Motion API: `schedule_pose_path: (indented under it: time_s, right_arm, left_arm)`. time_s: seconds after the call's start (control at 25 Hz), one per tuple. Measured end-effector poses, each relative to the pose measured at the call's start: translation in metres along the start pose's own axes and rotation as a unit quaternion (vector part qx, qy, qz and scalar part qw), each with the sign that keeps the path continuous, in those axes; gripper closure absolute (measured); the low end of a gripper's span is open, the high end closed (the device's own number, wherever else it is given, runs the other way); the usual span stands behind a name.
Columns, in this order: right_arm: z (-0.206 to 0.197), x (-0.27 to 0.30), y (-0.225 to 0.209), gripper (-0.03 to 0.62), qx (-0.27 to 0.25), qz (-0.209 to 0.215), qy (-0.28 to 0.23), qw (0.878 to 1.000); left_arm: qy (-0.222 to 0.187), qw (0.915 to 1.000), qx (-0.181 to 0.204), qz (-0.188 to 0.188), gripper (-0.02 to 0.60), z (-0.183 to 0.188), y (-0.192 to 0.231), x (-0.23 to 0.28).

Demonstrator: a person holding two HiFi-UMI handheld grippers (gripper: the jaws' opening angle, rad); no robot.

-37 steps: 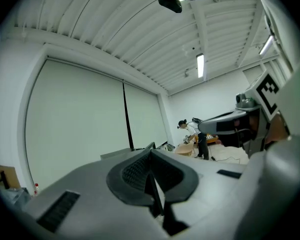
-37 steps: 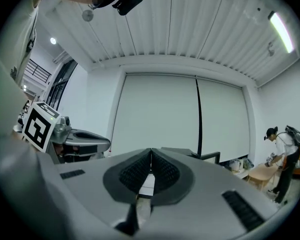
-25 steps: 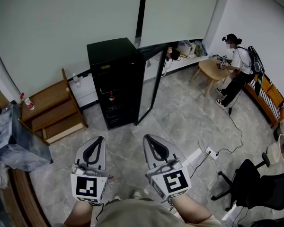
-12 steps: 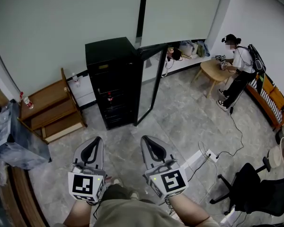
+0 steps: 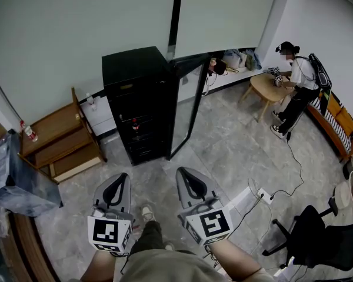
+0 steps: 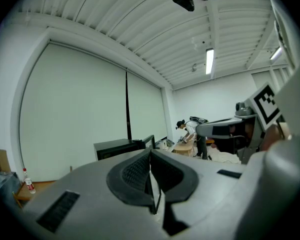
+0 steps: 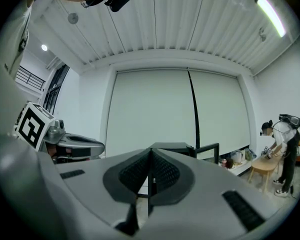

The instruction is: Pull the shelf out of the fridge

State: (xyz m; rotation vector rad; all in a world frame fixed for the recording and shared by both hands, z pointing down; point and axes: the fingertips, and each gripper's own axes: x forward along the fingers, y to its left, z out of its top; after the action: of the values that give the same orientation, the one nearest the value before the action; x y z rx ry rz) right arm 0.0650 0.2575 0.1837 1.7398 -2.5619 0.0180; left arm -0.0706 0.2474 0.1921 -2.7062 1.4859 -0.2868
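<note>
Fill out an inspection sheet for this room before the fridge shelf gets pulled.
Surface: grey stone-look floor.
Job's things: black fridge, door open; shelves inside, none pulled out.
Clutter: wooden rack left of the fridge; office chair at right.
Grippers: left gripper and right gripper both shut, empty, short of the fridge.
Cables: power strip and cable on the floor at right.
Surroundings: person at a round table; pale blinds behind.
</note>
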Motion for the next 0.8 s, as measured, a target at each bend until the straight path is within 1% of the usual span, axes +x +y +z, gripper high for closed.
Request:
schedule_pose_path:
  time_s: [0.32,0.56,0.8]
  right_arm:
    - [-0.009,0.094,-0.021,0.597,0.001,0.012,0.023,1.000]
    - [-0.012,0.174,-0.032,0.597,0.012,0.020,0.032,0.999]
    - [-0.014,0.245,-0.046,0.597,0.022,0.021,0.038,0.999]
  left_arm:
    - [0.005,0.9999,-0.010,-0.003,0.575,-0.005,0.052,0.076]
    - [0.013,0.9999,-0.004,-0.007,0.575,-0.005,0.101,0.136]
    - [0.017,0.9996,0.007,-0.023,0.575,-0.003,0.144,0.193]
